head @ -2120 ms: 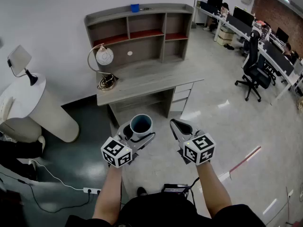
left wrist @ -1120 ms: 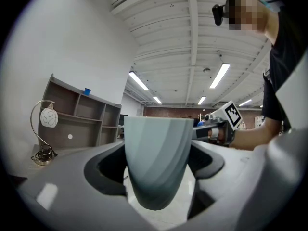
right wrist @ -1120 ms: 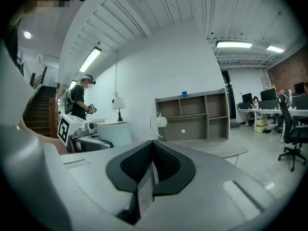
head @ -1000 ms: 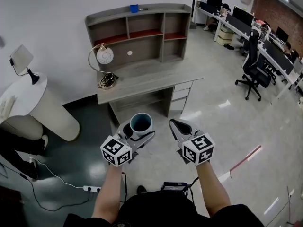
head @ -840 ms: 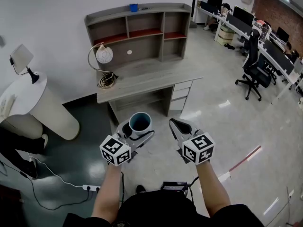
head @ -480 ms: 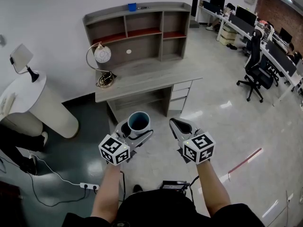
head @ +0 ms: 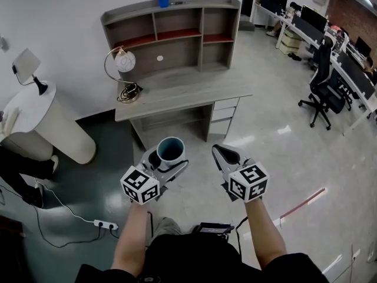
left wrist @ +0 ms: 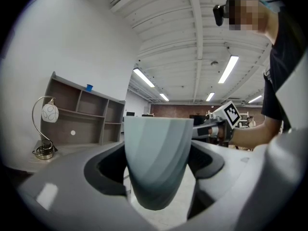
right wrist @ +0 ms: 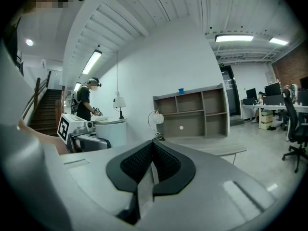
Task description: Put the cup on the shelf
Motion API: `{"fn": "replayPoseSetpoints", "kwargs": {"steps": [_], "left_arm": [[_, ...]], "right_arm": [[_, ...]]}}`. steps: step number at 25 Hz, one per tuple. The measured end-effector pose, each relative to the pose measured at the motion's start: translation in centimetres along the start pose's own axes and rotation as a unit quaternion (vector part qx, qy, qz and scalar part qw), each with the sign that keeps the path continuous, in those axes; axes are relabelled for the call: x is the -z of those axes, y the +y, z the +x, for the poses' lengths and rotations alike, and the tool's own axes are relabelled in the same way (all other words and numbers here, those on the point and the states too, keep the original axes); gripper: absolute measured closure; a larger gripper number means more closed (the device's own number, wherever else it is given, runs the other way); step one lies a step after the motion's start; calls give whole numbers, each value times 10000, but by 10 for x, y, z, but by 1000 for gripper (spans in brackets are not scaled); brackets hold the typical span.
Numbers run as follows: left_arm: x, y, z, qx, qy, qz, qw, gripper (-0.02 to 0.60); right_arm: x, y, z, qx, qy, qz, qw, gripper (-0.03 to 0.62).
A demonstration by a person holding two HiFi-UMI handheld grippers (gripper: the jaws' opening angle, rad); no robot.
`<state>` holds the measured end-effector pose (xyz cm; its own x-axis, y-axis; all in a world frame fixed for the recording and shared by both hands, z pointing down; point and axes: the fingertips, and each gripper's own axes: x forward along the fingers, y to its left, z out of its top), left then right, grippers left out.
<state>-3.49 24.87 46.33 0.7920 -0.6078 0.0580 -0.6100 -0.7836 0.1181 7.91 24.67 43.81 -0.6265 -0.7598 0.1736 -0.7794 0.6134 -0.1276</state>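
Note:
My left gripper (head: 166, 157) is shut on a pale blue-grey cup (head: 170, 150), held upright above the floor in front of the desk. In the left gripper view the cup (left wrist: 157, 160) fills the space between the two dark pads. My right gripper (head: 225, 155) hangs beside it, shut and empty; its pads (right wrist: 166, 166) meet in the right gripper view. The grey shelf unit (head: 177, 31) with red-lined upper compartments stands on the desk (head: 182, 96) ahead, also seen as a shelf (left wrist: 77, 114) at the left gripper view's left and a shelf (right wrist: 192, 110) in the right gripper view.
A globe desk lamp (head: 121, 69) stands on the desk's left end. A small blue cup (head: 163, 2) sits on top of the shelf. A round white table (head: 41, 122) with a lamp stands at left, cables and a power strip (head: 101, 223) lie on the floor, office chairs (head: 321, 93) at right.
The view has shifted closer to the desk and shelf. Both grippers keep their pose, the cup still held in the left one.

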Motion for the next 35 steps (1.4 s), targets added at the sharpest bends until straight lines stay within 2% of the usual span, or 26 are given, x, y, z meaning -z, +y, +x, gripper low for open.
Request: {"fn": "replayPoseSetpoints", "kwargs": {"steps": [11, 27, 35], "left_arm": [[5, 36, 27, 31, 21, -90, 10000, 209], [-17, 170, 69, 371, 59, -149, 9992, 209], [-25, 219, 81, 579, 80, -82, 9983, 209]], "right_arm": [[1, -31, 29, 108, 54, 74, 9999, 582], [-33, -68, 146, 529, 90, 111, 9985, 582], [-48, -77, 195, 711, 77, 82, 9974, 580]]}}
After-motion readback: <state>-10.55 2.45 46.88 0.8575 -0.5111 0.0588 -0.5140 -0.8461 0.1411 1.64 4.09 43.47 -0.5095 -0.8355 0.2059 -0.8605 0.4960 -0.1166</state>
